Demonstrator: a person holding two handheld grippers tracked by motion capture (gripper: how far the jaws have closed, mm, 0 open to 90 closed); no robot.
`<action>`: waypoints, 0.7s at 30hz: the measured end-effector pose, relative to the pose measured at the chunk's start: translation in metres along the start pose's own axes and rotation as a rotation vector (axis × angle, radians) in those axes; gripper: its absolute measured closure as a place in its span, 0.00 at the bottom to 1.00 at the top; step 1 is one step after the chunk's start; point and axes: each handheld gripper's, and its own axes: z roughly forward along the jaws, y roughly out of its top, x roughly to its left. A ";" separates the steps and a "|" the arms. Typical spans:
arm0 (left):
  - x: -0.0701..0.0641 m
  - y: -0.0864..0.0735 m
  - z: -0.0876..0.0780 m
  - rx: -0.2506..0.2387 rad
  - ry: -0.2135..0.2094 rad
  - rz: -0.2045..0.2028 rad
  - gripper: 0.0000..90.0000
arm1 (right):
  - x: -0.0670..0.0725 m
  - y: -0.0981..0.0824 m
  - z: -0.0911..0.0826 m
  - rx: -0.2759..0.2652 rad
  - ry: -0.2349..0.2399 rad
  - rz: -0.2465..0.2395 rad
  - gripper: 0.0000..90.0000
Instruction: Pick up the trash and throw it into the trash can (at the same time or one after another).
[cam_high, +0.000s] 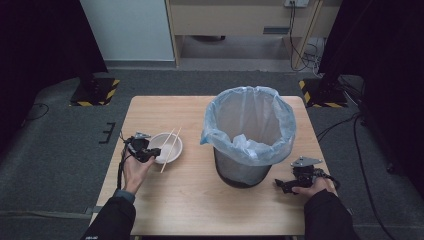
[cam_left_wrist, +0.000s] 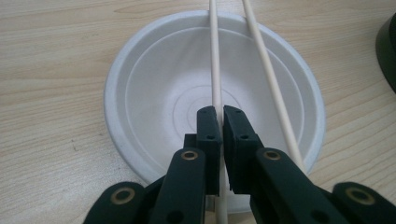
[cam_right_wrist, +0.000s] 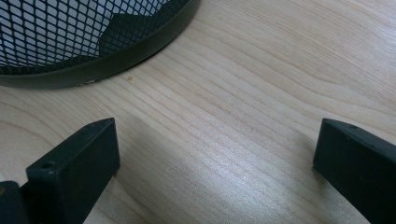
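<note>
Left gripper (cam_left_wrist: 220, 114): closed on one chopstick (cam_left_wrist: 215, 60) over the white bowl (cam_left_wrist: 154, 84), centre-left of the tabletop (cam_high: 200, 200)
Right gripper (cam_right_wrist: 215, 154): open, lower right, beside the bin (cam_high: 247, 127)

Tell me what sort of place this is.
Probably a lab or studio set up for recording, not a home: a lone wooden table on grey carpet, hazard-striped stand bases at the far corners, dark curtains at the sides, and cables across the floor.
</note>
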 end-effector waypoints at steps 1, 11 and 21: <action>0.000 0.000 0.000 -0.001 -0.002 0.000 0.95 | 0.000 0.000 0.000 0.000 0.000 0.000 0.01; -0.002 0.002 -0.003 -0.018 -0.012 -0.006 0.95 | 0.000 0.000 0.000 -0.001 -0.001 0.000 0.01; -0.003 0.005 -0.009 -0.052 -0.013 -0.004 0.95 | 0.000 0.000 0.000 0.000 -0.001 0.001 0.01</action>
